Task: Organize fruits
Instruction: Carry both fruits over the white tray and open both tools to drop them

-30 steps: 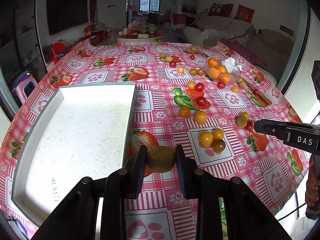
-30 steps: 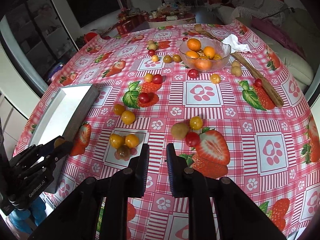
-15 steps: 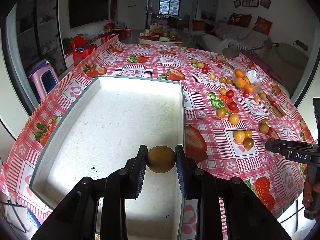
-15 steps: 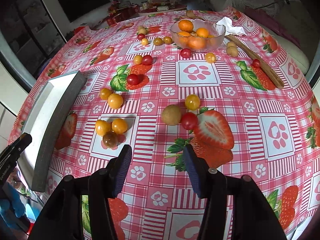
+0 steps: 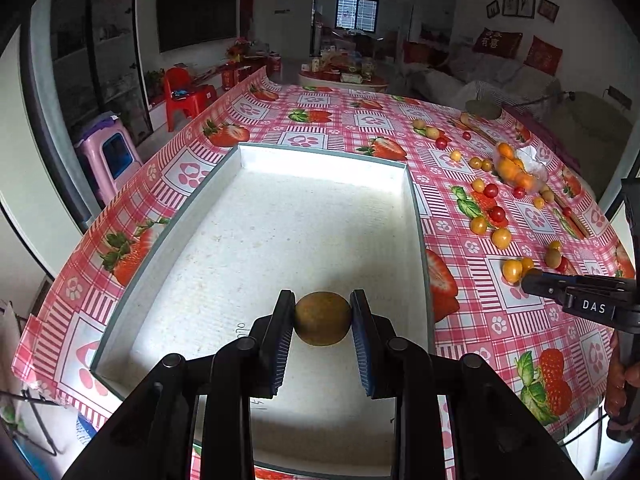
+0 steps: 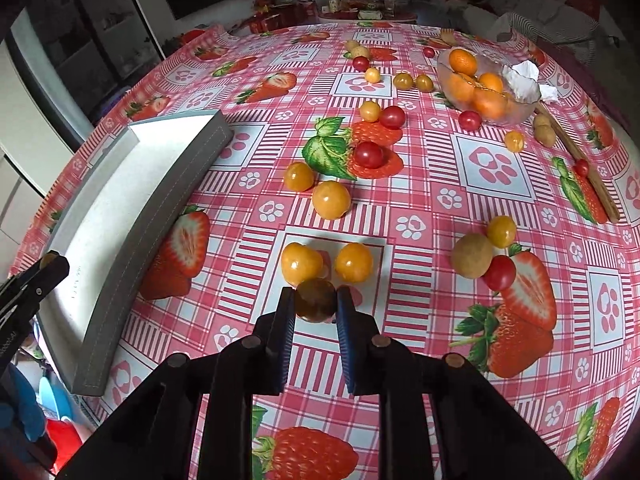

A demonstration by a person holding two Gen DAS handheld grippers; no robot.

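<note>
Over the white tray (image 5: 248, 240), the left gripper (image 5: 322, 320) clamps a brown kiwi (image 5: 322, 318); at 3 o'clock — on the strawberry tablecloth (image 6: 480, 168) — the right gripper (image 6: 315, 303) pinches a dark tomato (image 6: 315, 300).

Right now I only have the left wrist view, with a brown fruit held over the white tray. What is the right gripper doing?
Observer: The right gripper has its jaws closed on a dark brownish fruit down at the tablecloth.
Operator: Anything crowding it, unlike my brown fruit?
Observer: Yes. A yellow fruit lies right behind it on the left, and a second yellow fruit just beyond on the right.
</note>
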